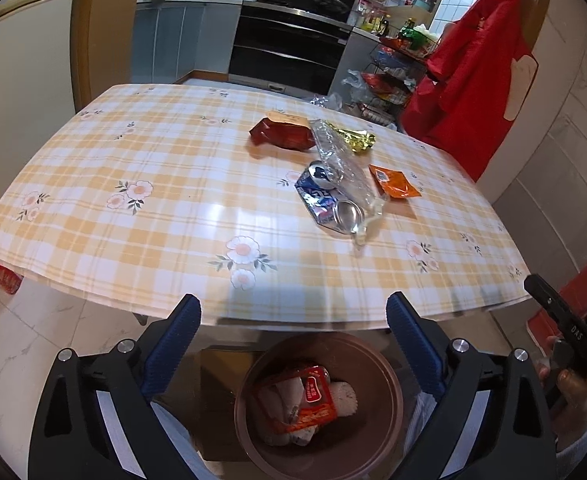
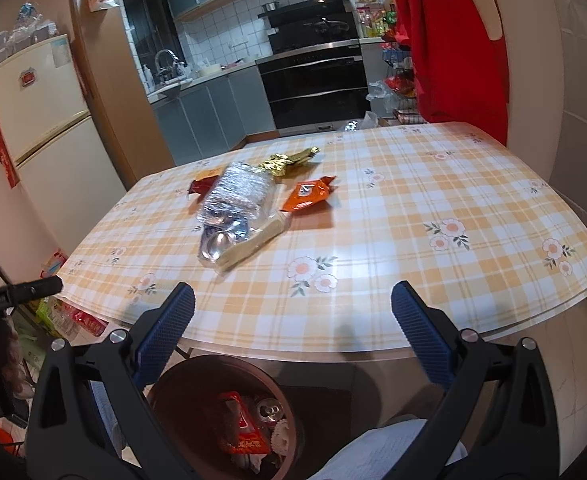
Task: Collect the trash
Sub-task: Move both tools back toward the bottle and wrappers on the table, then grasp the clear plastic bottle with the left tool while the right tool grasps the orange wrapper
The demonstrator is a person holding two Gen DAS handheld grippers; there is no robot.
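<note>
Trash (image 1: 335,184) lay in a loose heap toward the table's far right corner, while both grippers, left (image 1: 293,340) and right (image 2: 293,332), hung off the near edge with fingers spread and empty above the bin (image 1: 389,376). Best reach first for the nearest crushed can (image 1: 325,200), pinching across its flattened sides.

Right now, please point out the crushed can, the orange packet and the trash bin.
crushed can (image 1: 325,200): left wrist view, on its blue printed side.
orange packet (image 1: 393,186): left wrist view, middle of the wrapper.
trash bin (image 1: 389,372): left wrist view, on its brown rim.
</note>
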